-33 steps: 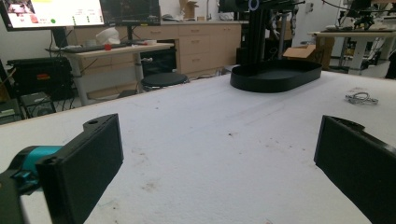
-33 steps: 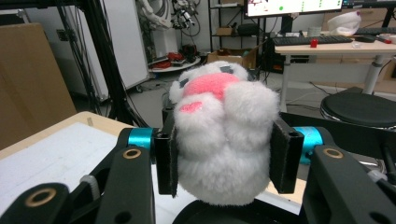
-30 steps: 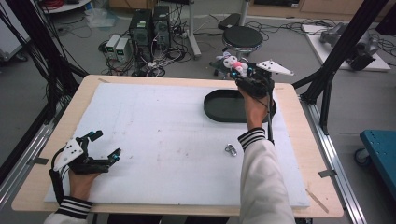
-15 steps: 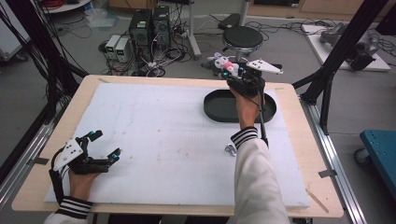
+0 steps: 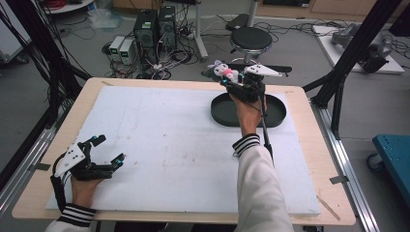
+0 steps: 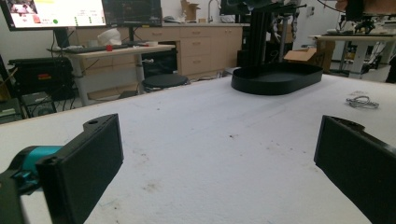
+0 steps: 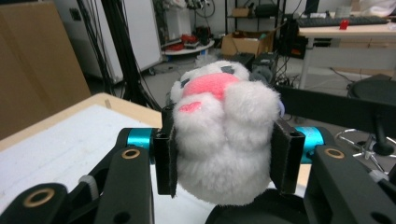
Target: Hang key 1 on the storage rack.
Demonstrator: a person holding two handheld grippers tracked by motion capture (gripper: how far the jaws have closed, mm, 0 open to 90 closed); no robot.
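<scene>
The right gripper grasps a plush toy above the black tray; the left gripper is released; cables lie nearby.

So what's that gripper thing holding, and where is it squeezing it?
The right gripper squeezes a white plush toy by its fluffy sides. The left gripper holds nothing.

A lab: computer towers, tangled cables, monitor.
</scene>
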